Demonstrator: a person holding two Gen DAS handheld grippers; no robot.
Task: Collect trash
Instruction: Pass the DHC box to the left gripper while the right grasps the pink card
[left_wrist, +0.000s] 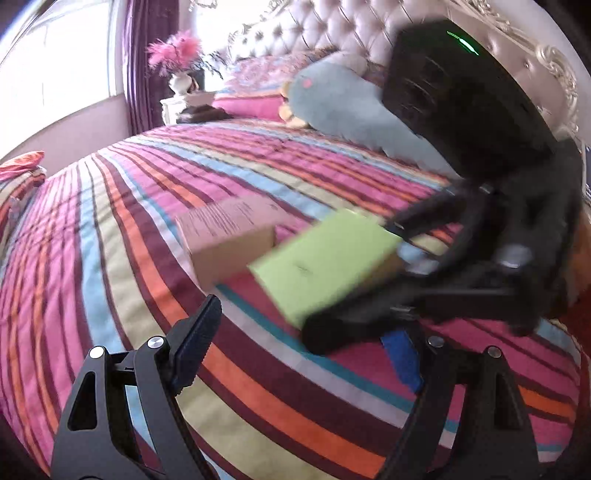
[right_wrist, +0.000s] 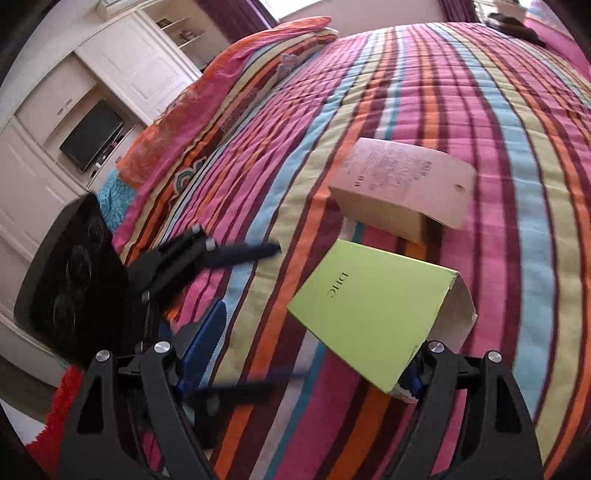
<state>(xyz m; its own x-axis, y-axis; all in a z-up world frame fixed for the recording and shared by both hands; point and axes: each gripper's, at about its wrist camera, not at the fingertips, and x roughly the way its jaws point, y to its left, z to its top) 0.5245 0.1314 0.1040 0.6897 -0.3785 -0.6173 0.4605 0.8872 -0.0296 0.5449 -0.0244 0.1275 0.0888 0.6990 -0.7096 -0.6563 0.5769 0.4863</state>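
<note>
Two boxes: a green box (right_wrist: 369, 310) and a tan box (right_wrist: 402, 184) lie close together on the striped bedspread (right_wrist: 517, 110), the tan one just beyond the green.
Right tongs (right_wrist: 306, 365): jaws apart; the green box sits between them, its near corner touching the right finger, the left finger clear of it. No clamp yet.
Left tongs (left_wrist: 303, 347): jaws apart and empty, just beside the green box.
Step in hand: likely taking the green box with the right tongs.
Doing it well: centre the box between both fingers first, then close across its flat faces.
Risk: a corner pinch may swivel the light carton or crush its open flap (right_wrist: 458, 310).
</note>
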